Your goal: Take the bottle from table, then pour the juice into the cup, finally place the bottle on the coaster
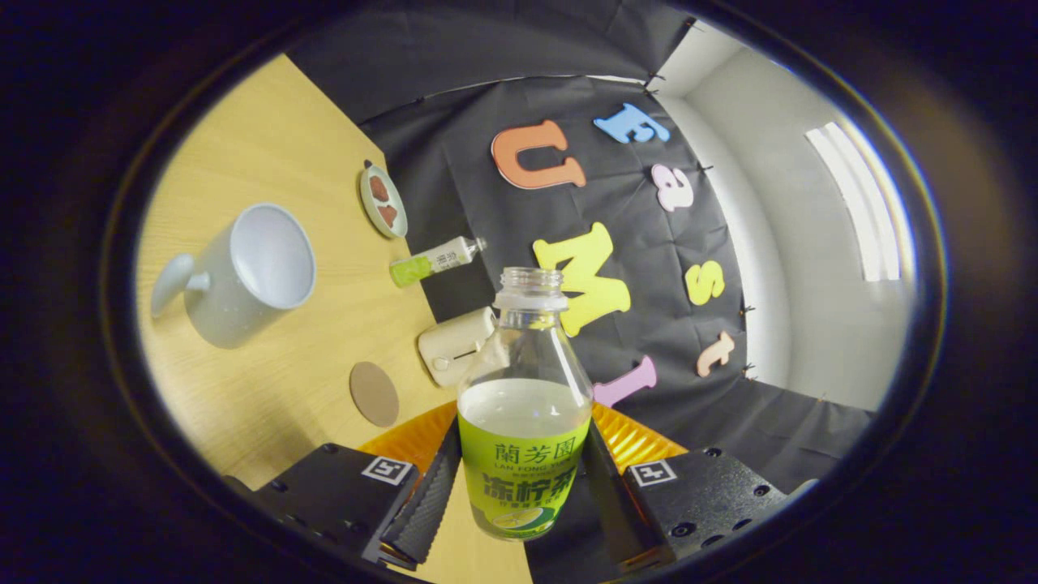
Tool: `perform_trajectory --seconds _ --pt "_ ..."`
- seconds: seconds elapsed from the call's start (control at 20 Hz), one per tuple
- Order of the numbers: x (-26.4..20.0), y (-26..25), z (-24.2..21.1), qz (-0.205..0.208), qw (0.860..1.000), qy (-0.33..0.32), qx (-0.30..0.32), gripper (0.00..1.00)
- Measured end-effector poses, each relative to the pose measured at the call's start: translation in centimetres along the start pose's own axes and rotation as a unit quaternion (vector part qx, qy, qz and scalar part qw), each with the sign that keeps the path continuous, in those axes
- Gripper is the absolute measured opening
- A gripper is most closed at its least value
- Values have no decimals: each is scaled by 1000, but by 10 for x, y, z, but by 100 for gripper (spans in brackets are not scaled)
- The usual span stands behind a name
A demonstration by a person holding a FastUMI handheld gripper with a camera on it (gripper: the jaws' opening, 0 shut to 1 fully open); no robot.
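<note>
My gripper [519, 495] is shut on a clear, uncapped bottle [523, 389] with a green label, both fingers pressing on its lower body. The bottle holds pale juice up to just above the label. The whole view is rolled, so the wooden table [268, 146] stands tilted off to the left. A white cup [243, 272] with a handle sits on the table, its mouth open and its inside bare. A round brown coaster [374, 393] lies on the table between the cup and the fingers, nearer the fingers.
A small green-labelled bottle [434, 261] lies at the table's far edge by the black cloth wall. A small dish [383, 200] with brown pieces sits beyond the cup. A cream boxy object [456, 345] stands just behind the held bottle.
</note>
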State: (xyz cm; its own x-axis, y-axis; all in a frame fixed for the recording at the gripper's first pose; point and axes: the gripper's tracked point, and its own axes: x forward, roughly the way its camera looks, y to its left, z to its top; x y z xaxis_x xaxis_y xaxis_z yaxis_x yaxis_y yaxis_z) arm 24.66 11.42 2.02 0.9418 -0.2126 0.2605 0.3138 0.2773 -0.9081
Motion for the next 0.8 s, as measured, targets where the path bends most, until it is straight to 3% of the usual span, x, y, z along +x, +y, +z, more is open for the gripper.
perform_trajectory --seconds 0.3,0.55,0.8 --pt "2 -10 11 -29 995 -16 -96 82" --pt "-2 -16 24 -66 980 -43 -184 82" --pt "1 -17 34 -77 966 -52 -241 82"
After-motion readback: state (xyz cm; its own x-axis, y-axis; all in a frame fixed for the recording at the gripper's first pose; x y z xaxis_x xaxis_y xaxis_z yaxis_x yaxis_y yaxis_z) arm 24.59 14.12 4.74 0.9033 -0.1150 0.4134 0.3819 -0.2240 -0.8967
